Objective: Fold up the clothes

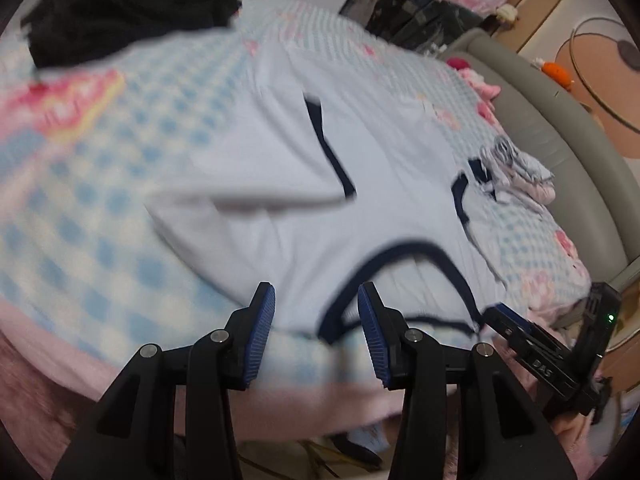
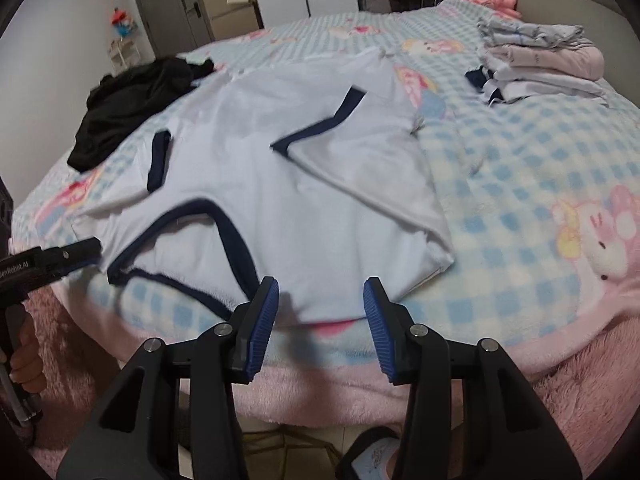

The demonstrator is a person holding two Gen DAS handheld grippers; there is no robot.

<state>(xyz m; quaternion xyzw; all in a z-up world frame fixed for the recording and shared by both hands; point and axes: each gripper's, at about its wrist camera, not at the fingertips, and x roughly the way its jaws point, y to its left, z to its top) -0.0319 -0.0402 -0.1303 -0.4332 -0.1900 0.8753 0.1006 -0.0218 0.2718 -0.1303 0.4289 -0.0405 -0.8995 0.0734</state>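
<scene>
A white t-shirt with navy trim (image 2: 280,184) lies spread on the bed, collar toward the near edge, one sleeve folded in over the body; it also shows in the left wrist view (image 1: 320,200). My left gripper (image 1: 316,304) is open and empty, just above the shirt's shoulder beside the collar (image 1: 400,256). My right gripper (image 2: 320,300) is open and empty over the shirt's near edge, right of the collar (image 2: 224,232). The left gripper also shows at the left edge of the right wrist view (image 2: 80,252), and the right gripper in the left wrist view (image 1: 504,316).
The bed has a blue-checked blanket (image 2: 520,184) with a pink fluffy border (image 2: 560,380). A black garment (image 2: 132,104) lies at the far left. A stack of folded clothes (image 2: 536,64) sits at the far right by the grey headboard (image 1: 560,152).
</scene>
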